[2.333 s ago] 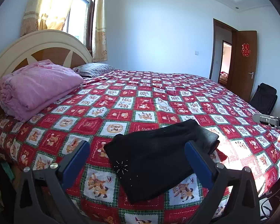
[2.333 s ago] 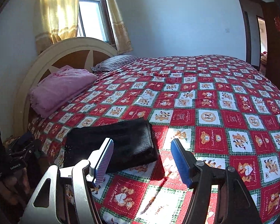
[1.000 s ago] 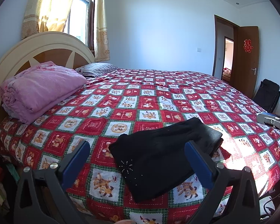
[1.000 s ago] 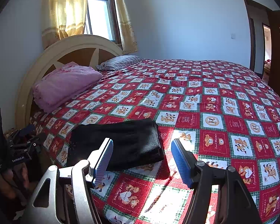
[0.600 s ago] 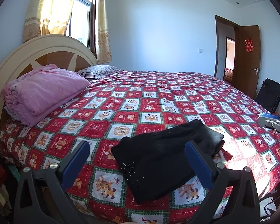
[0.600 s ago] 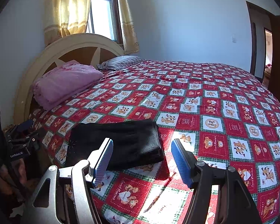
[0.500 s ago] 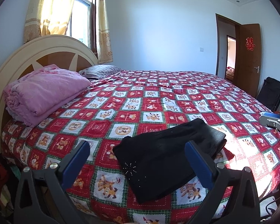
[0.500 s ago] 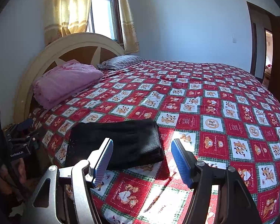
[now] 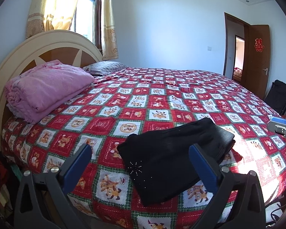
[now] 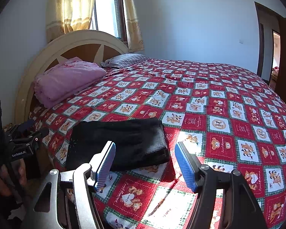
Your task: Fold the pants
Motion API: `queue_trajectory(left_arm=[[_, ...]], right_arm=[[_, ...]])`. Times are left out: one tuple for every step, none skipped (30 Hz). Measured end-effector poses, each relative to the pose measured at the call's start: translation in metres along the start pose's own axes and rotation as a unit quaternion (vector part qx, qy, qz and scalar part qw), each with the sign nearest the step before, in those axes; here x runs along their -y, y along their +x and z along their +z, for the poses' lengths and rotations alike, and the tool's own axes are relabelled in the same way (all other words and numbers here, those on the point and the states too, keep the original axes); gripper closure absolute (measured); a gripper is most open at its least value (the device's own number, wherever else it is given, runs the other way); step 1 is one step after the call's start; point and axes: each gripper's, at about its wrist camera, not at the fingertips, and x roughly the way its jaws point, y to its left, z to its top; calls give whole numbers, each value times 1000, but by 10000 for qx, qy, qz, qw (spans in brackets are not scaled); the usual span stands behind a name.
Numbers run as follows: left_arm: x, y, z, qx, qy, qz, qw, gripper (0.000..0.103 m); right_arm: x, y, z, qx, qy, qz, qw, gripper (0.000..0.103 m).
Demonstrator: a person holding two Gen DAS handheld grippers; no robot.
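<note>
**A:** How did the two tools stand, and did either hold anything?

**B:** The left hand-held gripper (image 9: 140, 164) stood wide open, its blue pads far apart, with nothing between them and nothing touched. The right hand-held gripper (image 10: 145, 167) was also open, though less wide, its ridged blue pads (image 10: 185, 168) apart and empty. Both hung above the near edge of the bed (image 9: 162, 99), clear of the cloth.

**B:** In the right wrist view, the left tool also showed at the far left edge, beside the bed, with fingers of a hand (image 10: 22, 173) around its handle.

**A:** Where were the pants?

**B:** The black pants (image 9: 173, 156) lay folded into a compact rectangle on the red, white and green checked bedspread, near the bed's front edge. In the left wrist view they sat ahead of the tool, mostly toward its right pad, which overlapped them in the picture. A small spray of sparkly dots (image 9: 136, 167) marked the cloth near one corner. In the right wrist view the pants (image 10: 120, 143) lay ahead and to the left, beyond the left pad, with sunlit bedspread in front of the gap.

**A:** Anything else on the bed?

**B:** A folded pink blanket (image 9: 45, 87) lay by the rounded headboard (image 9: 53, 42), well apart from the pants, with a striped pillow (image 9: 106, 67) beside it.
</note>
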Motion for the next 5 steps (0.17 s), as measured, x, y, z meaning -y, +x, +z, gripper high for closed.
queue_trajectory(left_arm=[[0, -1, 0, 22, 7, 0, 10000, 0], [1, -1, 0, 33, 27, 20, 10000, 0], [1, -1, 0, 41, 35, 32, 10000, 0], [1, -1, 0, 47, 42, 12, 10000, 0], [1, 0, 0, 44, 53, -11, 10000, 0]], right_arm=[[0, 0, 0, -8, -5, 1, 10000, 37], [-1, 1, -1, -15, -10, -3, 10000, 37], [0, 1, -1, -21, -11, -7, 10000, 37], [-1, 1, -1, -24, -11, -9, 10000, 37], [0, 1, -1, -24, -4, -7, 10000, 37]])
